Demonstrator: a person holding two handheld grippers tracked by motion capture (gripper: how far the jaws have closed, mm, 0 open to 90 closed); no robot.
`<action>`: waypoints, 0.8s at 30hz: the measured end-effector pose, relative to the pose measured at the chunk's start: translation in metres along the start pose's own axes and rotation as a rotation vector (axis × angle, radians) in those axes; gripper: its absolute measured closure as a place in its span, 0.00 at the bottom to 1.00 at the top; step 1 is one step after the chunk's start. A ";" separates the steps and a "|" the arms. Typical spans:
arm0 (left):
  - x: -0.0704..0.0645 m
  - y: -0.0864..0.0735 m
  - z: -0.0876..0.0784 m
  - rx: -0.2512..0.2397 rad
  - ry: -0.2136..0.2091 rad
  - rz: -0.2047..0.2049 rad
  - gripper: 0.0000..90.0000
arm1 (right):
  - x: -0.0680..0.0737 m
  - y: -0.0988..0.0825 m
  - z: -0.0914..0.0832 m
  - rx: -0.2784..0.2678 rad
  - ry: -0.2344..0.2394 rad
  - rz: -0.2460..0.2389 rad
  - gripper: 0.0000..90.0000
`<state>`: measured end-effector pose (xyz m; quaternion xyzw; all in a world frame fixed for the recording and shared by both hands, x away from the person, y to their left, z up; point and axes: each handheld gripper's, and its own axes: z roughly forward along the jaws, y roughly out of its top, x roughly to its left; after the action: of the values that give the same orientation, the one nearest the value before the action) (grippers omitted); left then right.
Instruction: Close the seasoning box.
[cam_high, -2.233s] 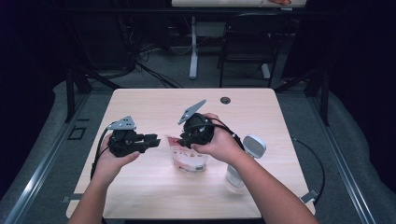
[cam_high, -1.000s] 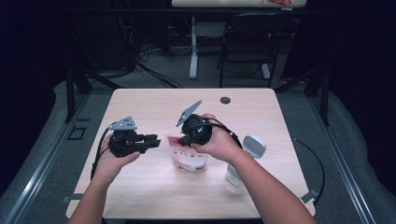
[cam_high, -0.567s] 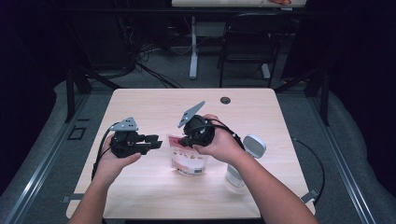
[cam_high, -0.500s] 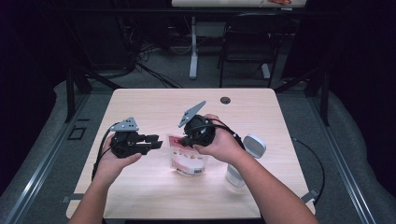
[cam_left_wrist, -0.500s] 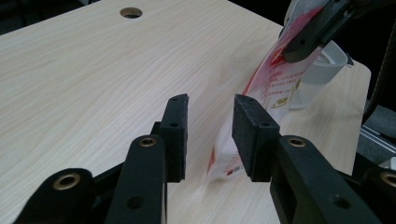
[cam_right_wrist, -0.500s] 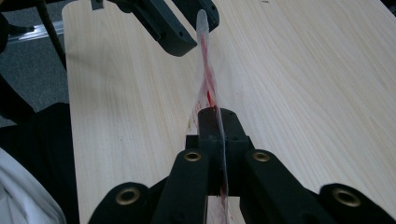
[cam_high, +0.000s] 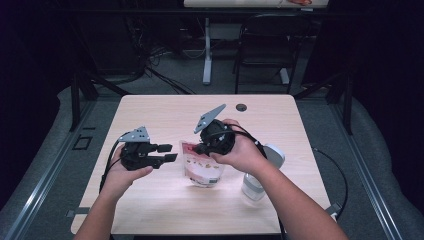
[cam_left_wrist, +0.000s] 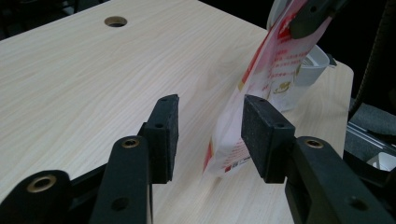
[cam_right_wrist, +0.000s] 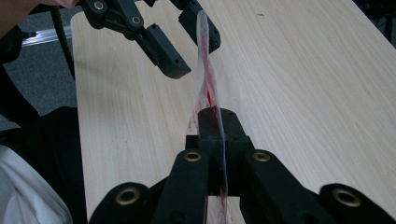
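Observation:
A red and white plastic pouch hangs upright over the middle of the table, its bottom near the wood. My right gripper is shut on the pouch's upper edge, which runs thin between its jaws. My left gripper is just left of the pouch. Its jaws have just been opening and now stand apart. In the left gripper view the pouch's lower corner sits between the pads, close to the right one, with no squeeze showing. The left gripper also straddles the pouch's far edge in the right gripper view.
A white container stands on the table right of the pouch, under my right forearm. A round cable hole is near the far edge. Cables trail from both grippers, and a chair and table legs stand beyond the far edge.
The left gripper's jaws have spread apart and a gap shows between it and the pouch. The right gripper has lifted the pouch slightly.

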<state>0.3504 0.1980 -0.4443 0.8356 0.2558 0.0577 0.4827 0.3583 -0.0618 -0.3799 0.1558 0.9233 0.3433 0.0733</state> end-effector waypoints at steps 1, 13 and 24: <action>0.000 0.000 0.000 -0.004 -0.007 -0.002 0.62 | 0.000 0.000 -0.001 -0.005 -0.001 0.003 1.00; -0.004 -0.003 0.010 0.024 -0.037 0.040 0.57 | 0.000 0.005 -0.014 -0.020 -0.001 0.000 1.00; -0.007 -0.008 0.025 0.031 -0.083 0.037 0.54 | -0.001 0.005 -0.022 -0.018 -0.002 -0.005 1.00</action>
<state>0.3499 0.1776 -0.4629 0.8492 0.2209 0.0279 0.4789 0.3550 -0.0724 -0.3602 0.1530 0.9205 0.3514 0.0765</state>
